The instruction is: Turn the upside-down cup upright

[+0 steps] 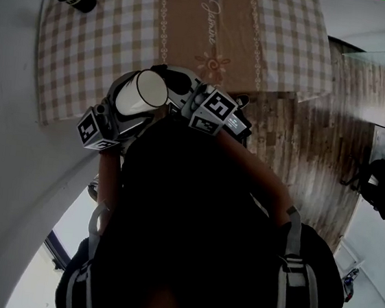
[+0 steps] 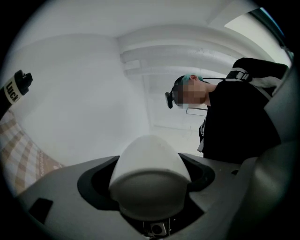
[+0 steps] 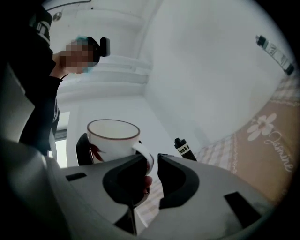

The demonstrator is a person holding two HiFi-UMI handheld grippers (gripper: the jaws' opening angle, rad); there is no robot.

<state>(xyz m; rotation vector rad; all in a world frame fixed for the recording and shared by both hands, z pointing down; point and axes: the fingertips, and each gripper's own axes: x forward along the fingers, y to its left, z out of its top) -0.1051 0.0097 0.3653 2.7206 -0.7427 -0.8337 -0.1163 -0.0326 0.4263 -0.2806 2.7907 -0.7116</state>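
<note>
Above tabletop (image 1: 86,55) | we clamp white ceramic cup (image 1: 144,90), rim up, in left tool (image 2: 150,177) | right tool (image 3: 154,164) straddles handle (image 3: 146,157), jaws parted

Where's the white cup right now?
Head view, centre left: the white cup is in the air by the near edge of the checked tablecloth, clamped in the left gripper, its handle between the jaws of the right gripper.
</note>
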